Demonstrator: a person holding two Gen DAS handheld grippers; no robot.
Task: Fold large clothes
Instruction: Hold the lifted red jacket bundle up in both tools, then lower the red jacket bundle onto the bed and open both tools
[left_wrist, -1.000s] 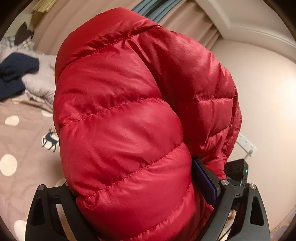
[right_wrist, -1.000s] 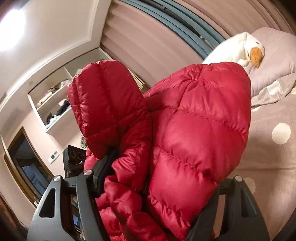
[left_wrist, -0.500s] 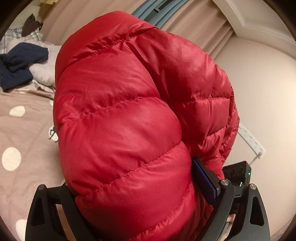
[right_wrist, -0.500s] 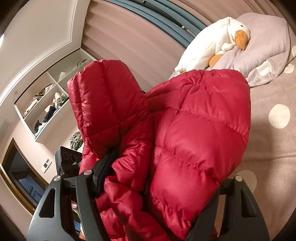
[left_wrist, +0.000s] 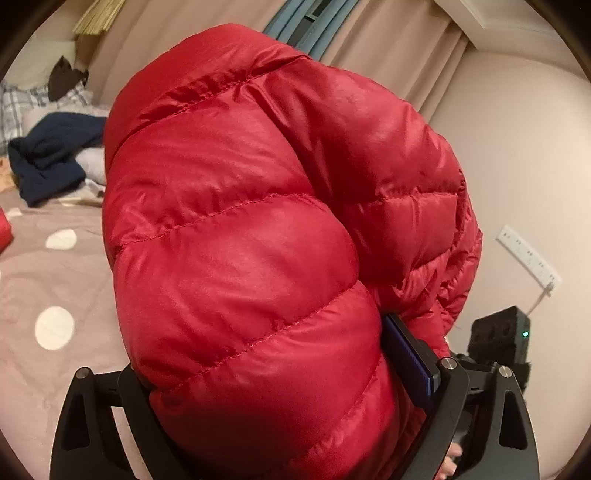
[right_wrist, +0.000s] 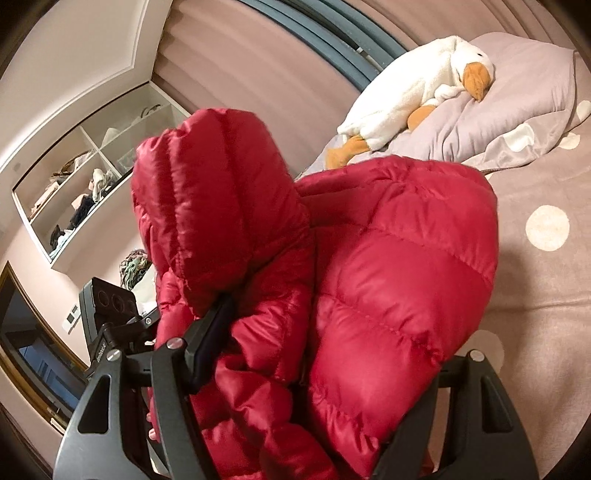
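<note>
Both tools (left_wrist: 291, 398) (right_wrist: 306, 373) tilted slightly downward, clamped on red puffer jacket (left_wrist: 258, 240).

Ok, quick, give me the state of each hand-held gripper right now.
Left hand-held gripper: closed on the red down jacket.
Right hand-held gripper: closed on the same jacket's bunched folds.

Quilted red puffer jacket (left_wrist: 251, 266) of glossy, smooth synthetic cloth, stitched in padded channels with a satin sheen. Gripper fingers (right_wrist: 173, 391) of matt black plastic with bright metal screw heads. Bedspread (right_wrist: 546, 295) of soft matt cloth; plush goose (right_wrist: 406, 85) of fuzzy white pile; navy garment (left_wrist: 48, 158) of dull knit-like fabric.
</note>
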